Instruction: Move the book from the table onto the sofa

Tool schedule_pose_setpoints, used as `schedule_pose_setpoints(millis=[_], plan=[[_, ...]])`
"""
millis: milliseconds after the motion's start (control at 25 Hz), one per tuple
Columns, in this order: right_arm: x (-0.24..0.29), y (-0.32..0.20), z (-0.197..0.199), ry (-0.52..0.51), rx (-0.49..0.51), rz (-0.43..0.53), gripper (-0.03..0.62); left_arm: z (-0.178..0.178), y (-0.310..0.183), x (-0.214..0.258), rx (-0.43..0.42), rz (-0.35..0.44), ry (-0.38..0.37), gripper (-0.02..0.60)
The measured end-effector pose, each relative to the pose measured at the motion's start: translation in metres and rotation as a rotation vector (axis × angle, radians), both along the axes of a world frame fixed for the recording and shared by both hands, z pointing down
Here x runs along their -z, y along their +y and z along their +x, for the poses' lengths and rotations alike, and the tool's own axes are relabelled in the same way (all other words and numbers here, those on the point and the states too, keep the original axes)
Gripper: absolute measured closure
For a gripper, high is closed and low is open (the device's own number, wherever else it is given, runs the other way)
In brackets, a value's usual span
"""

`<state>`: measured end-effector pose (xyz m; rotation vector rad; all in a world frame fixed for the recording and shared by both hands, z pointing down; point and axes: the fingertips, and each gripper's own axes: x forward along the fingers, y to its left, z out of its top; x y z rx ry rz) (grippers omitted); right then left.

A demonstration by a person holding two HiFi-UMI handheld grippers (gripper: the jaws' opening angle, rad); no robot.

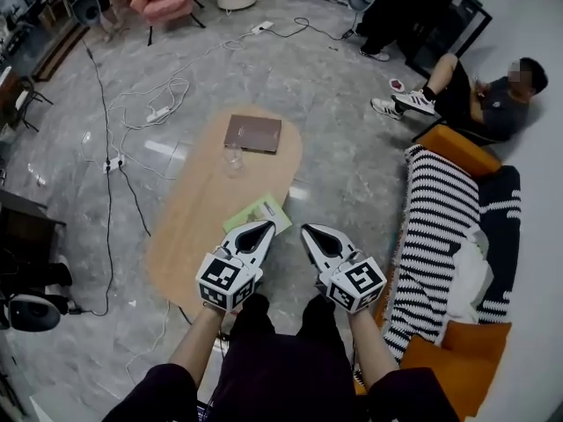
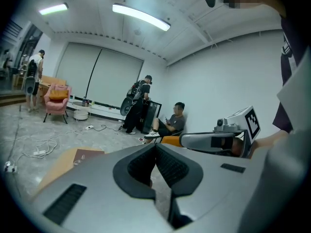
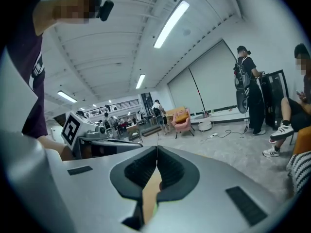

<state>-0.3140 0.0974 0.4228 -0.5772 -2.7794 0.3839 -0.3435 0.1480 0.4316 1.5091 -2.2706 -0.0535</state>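
Basically nothing of the task is done yet. The book (image 1: 252, 134), a brown one, is seen lying flat and cover up at the far end of the bench (image 1: 189, 236), just beyond a small glass (image 1: 232, 159), and it's touched by neither gripper.

The left gripper (image 1: 262, 229) and the right gripper (image 1: 314, 234) are held side by side by the near end of the bench, well apart from the book. Each is shown in its own view with jaws pressed together and nothing between them. A green booklet (image 1: 260, 210) is also spotted just under the left gripper's tip.

So all of it is left, by the look of it. The book has to be reached, gripped, lifted and carried over to the sofa (image 1: 503, 202) at the right, where a striped blanket (image 1: 435, 227) is spread.

As for the book's lie, its long axis is set across the bench's width, roughly left to right in the head view with a slight tilt. So 1 long edge is turned toward the grippers. Which side the spine is on can't be made out.
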Motion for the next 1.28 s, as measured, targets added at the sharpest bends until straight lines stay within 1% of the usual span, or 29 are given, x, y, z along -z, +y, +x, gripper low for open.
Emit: schedule_pose_setpoints(millis=[120, 440, 680, 880, 1000, 1280], plan=[[-0.009, -0.009, -0.002, 0.016, 0.029, -0.012, 0.571, 0.0, -0.008, -0.008, 0.03, -0.005, 0.012, 0.568], [-0.039, -0.021, -0.019, 0.046, 0.035, -0.064, 0.571, -0.012, -0.022, -0.039, 0.053, -0.034, 0.045, 0.568], [-0.08, -0.027, -0.03, 0.092, 0.023, -0.114, 0.571, -0.03, -0.026, -0.075, 0.08, -0.054, 0.072, 0.568], [-0.125, -0.034, -0.039, 0.132, 0.012, -0.157, 0.571, -0.042, -0.027, -0.117, 0.104, -0.063, 0.085, 0.568], [-0.147, -0.041, -0.043, 0.145, 0.001, -0.178, 0.571, -0.047, -0.03, -0.139, 0.106, -0.068, 0.091, 0.568], [-0.185, -0.048, -0.048, 0.186, -0.005, -0.203, 0.571, -0.055, -0.037, -0.171, 0.099, -0.09, 0.09, 0.568]])
